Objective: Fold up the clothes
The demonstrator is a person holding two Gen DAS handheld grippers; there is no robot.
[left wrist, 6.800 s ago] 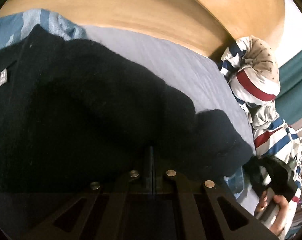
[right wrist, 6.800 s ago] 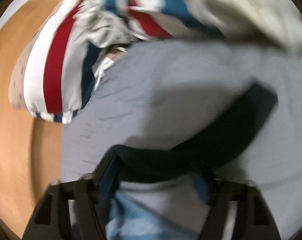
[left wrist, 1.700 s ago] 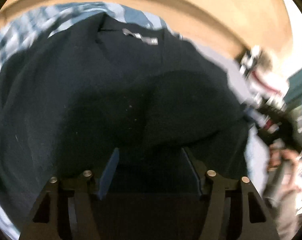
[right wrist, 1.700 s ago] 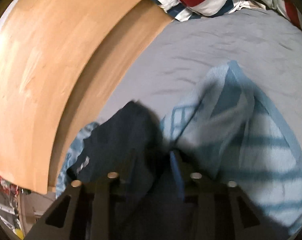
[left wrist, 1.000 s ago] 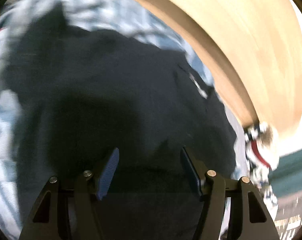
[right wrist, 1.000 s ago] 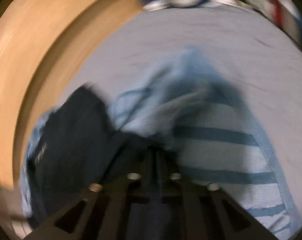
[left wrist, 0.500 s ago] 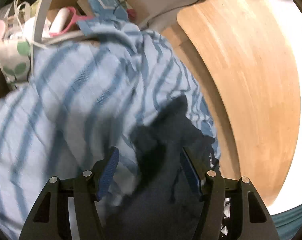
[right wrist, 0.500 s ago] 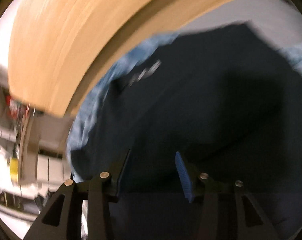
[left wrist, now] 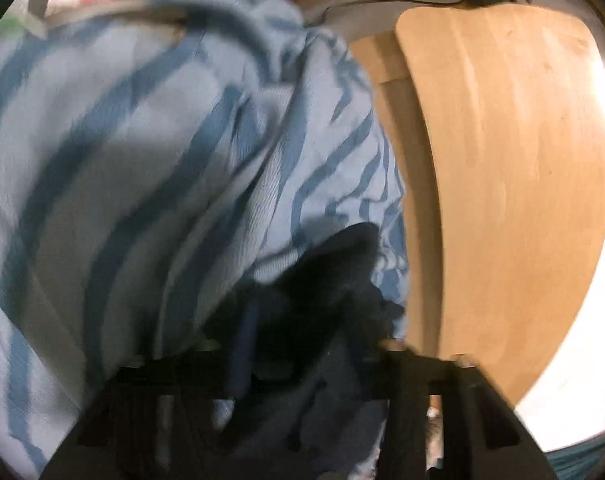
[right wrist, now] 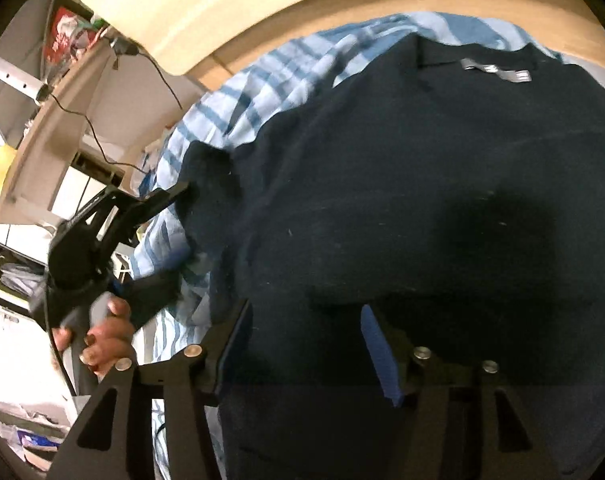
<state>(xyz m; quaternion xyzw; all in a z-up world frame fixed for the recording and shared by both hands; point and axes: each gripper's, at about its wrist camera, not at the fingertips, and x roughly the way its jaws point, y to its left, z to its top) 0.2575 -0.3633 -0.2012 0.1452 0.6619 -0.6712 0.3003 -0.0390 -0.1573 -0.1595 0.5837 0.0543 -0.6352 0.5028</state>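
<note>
**Dark top partly gathered, the fold not yet finished**

Wooden headboard [right wrist: 342,8] curves across the top of the right wrist view, and below it your bed carries a light blue striped cloth [right wrist: 238,108] with the dark navy top [right wrist: 422,200] spread over it, neck label [right wrist: 496,71] at upper right.

Your left hand-held gripper [right wrist: 184,192] shows at the left of that view, its tips at the navy top's left edge. In the left wrist view, which is blurred, dark cloth sits between its fingers at lower centre; its jaws have just been closing, and they appear to pinch that edge. Your hand [right wrist: 102,336] wraps the handle at lower left.

Your right hand-held gripper [right wrist: 302,344] stands spread at the bottom of its own view. Its jaws have just been opening; the navy cloth lies under and beyond them, and the pads press nothing.

As for progress, the top lies roughly flat, so laying out looks done. The left side seems ready to be carried over. Remaining, by my reading: bringing that side in, doing the other, and folding the length. The striped cloth beneath looks unfolded.
</note>
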